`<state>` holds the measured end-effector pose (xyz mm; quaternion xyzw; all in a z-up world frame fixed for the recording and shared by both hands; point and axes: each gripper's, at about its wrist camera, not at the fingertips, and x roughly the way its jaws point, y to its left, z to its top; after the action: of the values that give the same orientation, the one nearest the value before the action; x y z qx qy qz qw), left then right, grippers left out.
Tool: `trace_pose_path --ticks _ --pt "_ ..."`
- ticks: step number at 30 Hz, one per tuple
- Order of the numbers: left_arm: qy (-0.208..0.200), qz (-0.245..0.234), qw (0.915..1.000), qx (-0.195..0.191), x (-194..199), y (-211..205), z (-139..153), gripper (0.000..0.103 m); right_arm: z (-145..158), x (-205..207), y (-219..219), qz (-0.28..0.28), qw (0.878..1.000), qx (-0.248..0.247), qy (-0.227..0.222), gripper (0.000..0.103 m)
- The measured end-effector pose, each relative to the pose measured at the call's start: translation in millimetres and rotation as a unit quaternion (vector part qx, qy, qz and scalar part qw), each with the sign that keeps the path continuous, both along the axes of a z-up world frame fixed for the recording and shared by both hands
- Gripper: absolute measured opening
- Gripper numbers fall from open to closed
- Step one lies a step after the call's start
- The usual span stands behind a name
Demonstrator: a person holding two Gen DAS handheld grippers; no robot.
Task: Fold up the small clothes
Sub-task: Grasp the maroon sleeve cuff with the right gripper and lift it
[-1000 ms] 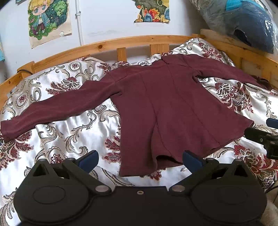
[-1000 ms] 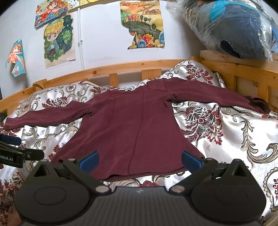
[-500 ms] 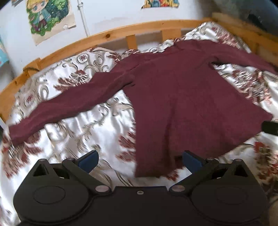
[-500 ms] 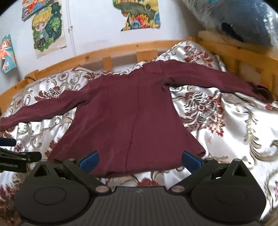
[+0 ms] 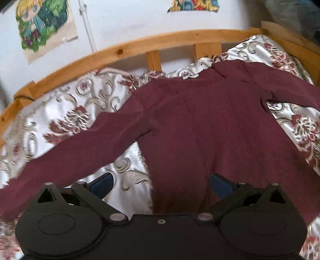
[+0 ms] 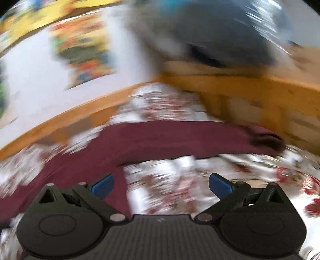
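Note:
A maroon long-sleeved top [image 5: 200,128] lies flat on the bed, sleeves spread out to both sides. My left gripper [image 5: 161,183] is open and empty, low over the top's left side edge, below the left armpit. In the blurred right wrist view, my right gripper [image 6: 161,184] is open and empty above the bedspread, just in front of the top's right sleeve [image 6: 180,138], whose cuff [image 6: 268,140] lies near the bed frame.
The white and red floral bedspread [image 5: 66,112] covers the bed. A wooden bed rail [image 5: 140,44] runs along the back and right [image 6: 250,88]. Posters hang on the white wall [image 5: 120,18]. A dark bundle in plastic [image 6: 210,30] sits above the right rail.
Both grippers have moved forward over the bed. The left one came closer to the top's left side. The right one swung fast to the right toward the right sleeve, blurring its view.

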<state>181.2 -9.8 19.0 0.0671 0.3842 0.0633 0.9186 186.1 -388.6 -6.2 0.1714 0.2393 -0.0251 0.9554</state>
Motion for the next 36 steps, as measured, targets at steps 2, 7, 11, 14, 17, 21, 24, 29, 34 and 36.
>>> trace_pose_path --ticks 2,7,11,14,17,21,24,29,34,36 --pt "0.013 0.004 0.9999 -0.007 16 1 -13 0.102 -11 17 -28 -0.06 0.998 0.015 0.005 0.103" --pt "0.027 -0.01 0.9995 -0.014 41 1 -37 0.102 -24 47 -77 -0.168 0.984 -0.044 0.042 0.103" --pt "0.026 -0.024 0.9994 -0.001 56 -4 -49 0.102 -26 73 -91 -0.176 0.974 -0.127 0.063 0.102" --pt "0.03 -0.026 0.9992 -0.005 64 -4 -53 0.102 -30 95 -88 -0.149 0.965 -0.2 0.085 0.092" --pt "0.036 -0.029 0.9989 -0.008 66 -3 -54 0.102 -37 109 -85 -0.139 0.958 -0.227 0.109 0.08" --pt "0.049 -0.014 0.9986 0.016 69 -4 -50 0.102 -39 111 -84 -0.153 0.95 -0.25 0.107 0.054" --pt "0.052 0.002 0.9985 0.019 68 -3 -43 0.102 -39 115 -88 -0.162 0.948 -0.254 0.101 0.017" --pt "0.038 0.002 0.9991 0.019 59 -1 -28 0.102 -27 109 -86 -0.142 0.952 -0.257 0.082 0.012" --pt "0.028 0.001 0.9996 0.012 53 3 -17 0.102 25 92 -63 -0.084 0.968 -0.235 0.033 0.011" --pt "0.024 0.001 0.9997 0.004 50 5 -14 0.102 52 86 -47 -0.049 0.974 -0.222 0.004 0.011"
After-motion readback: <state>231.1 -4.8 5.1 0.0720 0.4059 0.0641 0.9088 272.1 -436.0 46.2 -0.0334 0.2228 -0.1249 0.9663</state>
